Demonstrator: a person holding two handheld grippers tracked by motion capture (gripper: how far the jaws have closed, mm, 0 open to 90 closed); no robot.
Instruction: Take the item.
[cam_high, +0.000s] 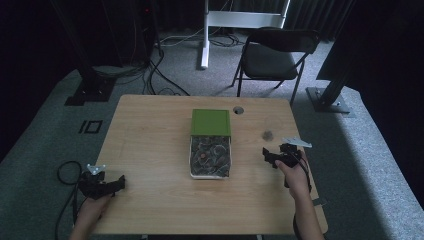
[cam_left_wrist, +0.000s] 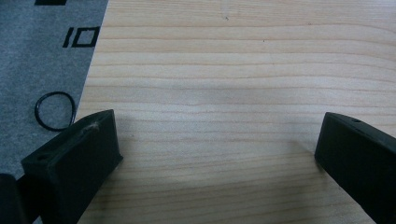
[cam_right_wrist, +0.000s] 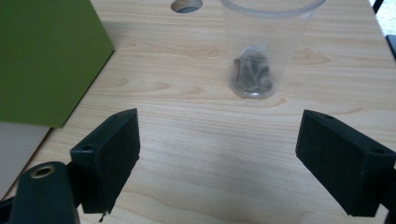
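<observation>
Right gripper view showed a clear plastic cup (cam_right_wrist: 254, 46) with dark bits inside, standing straight ahead of the right gripper (cam_right_wrist: 217, 161), whose jaws gaped empty; nothing stood between. A green-lidded box (cam_high: 210, 143) sat mid-tabletop. The left gripper (cam_left_wrist: 210, 158), also released, idled near the front-left corner.

A box (cam_high: 210, 156) sits at the middle of the desk (cam_high: 150, 140), its lid (cam_high: 210, 122) lying on its far end; a cup (cam_high: 268, 134) stands to the right of the box, apart from it, with a hole (cam_high: 238, 110) in the desk beyond; the left hand-held gripper (cam_high: 120, 183) is at the near left corner; the right hand-held gripper (cam_high: 266, 155) is near the right edge, just before the cup; a chair (cam_high: 272, 55) stands on the floor behind the desk.
</observation>
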